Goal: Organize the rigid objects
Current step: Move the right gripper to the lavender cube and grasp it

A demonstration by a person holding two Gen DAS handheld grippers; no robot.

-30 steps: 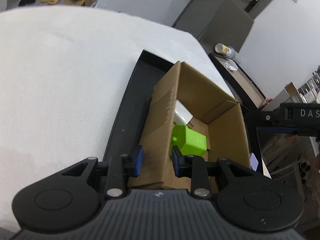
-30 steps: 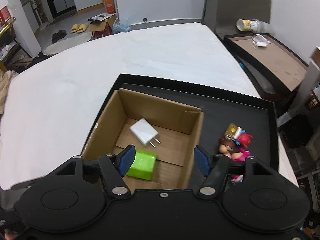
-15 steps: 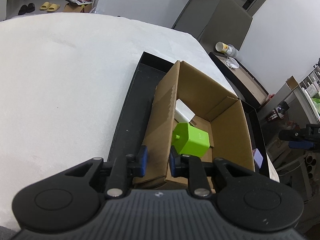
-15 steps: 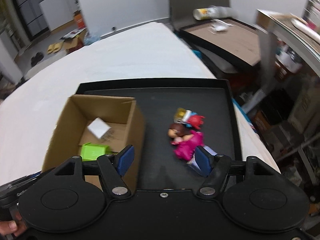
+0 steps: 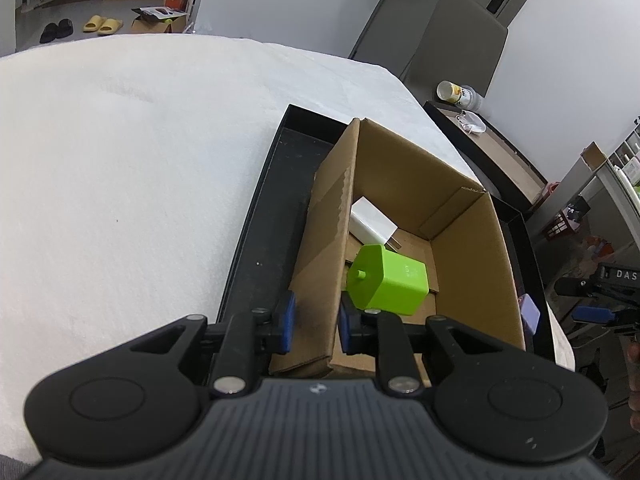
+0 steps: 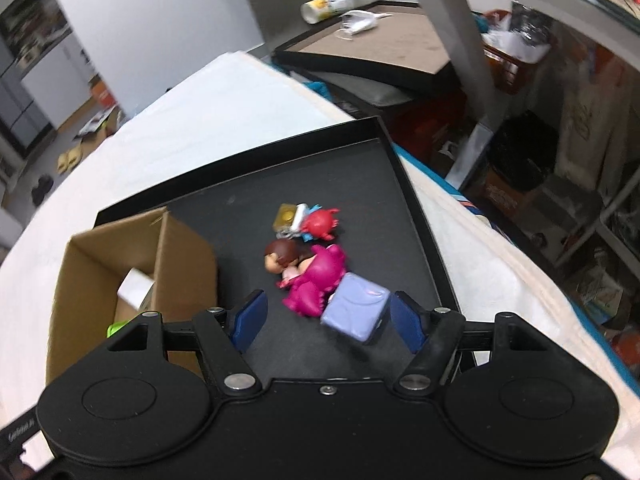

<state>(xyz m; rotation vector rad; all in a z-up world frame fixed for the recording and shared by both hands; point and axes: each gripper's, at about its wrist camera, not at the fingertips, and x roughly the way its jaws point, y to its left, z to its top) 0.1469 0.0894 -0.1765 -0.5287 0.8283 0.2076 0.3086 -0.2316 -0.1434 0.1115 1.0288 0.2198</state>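
An open cardboard box (image 5: pixel 472 256) stands on a black tray (image 5: pixel 276 208). Inside it lie a green block (image 5: pixel 390 280) and a white charger (image 5: pixel 372 226). My left gripper (image 5: pixel 316 322) is shut on the box's near left wall. In the right wrist view the box (image 6: pixel 180 248) sits at the left of the tray (image 6: pixel 384 208). A lilac box (image 6: pixel 356 312), a pink doll (image 6: pixel 312 276) and a red keychain toy (image 6: pixel 316 222) lie on the tray. My right gripper (image 6: pixel 326 322) is open and empty above the lilac box.
The tray lies on a white cloth-covered table (image 5: pixel 120 160). A second tray with a cup and a mask (image 6: pixel 360 20) stands beyond the table's right edge. Shelves and clutter (image 6: pixel 560 160) fill the right side.
My left gripper has closed on the box wall. My right gripper has swung right, from over the box to over the toys and the lilac box.
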